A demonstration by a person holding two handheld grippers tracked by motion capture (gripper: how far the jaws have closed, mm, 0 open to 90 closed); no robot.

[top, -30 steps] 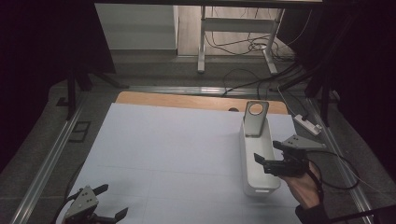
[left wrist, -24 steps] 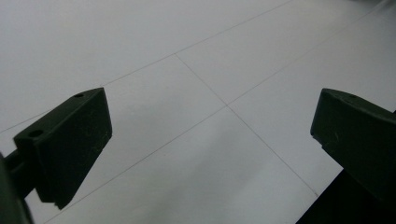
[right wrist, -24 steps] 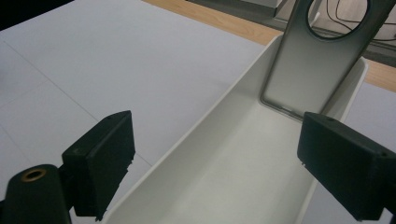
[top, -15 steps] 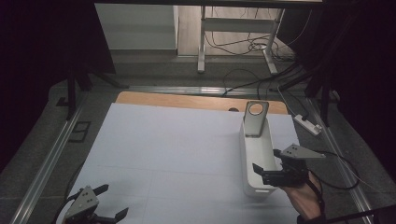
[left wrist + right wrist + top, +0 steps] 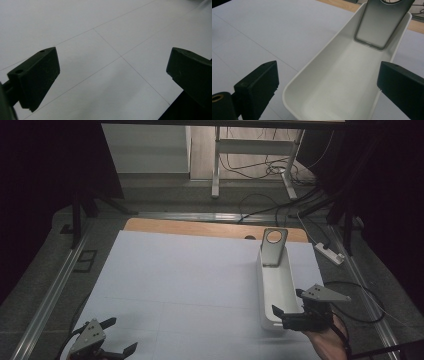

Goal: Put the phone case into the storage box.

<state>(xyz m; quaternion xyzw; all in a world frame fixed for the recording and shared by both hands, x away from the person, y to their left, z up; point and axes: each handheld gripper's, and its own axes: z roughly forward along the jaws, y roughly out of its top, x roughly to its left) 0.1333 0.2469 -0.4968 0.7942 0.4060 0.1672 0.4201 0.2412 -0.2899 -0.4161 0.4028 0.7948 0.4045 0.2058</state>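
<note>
My right gripper [image 5: 291, 314] has pulled back to the near end of the long white plastic tray [image 5: 278, 290], jaws apart, probably about to grasp it; my left gripper [image 5: 109, 345] rests open.

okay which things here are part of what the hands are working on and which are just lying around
Likely in use:
white tray
grey metal plate leaning in its far end
right hand-held gripper, open at the near end

Lying about:
power strip
floor cables
left hand-held gripper, open over bare paper
</note>
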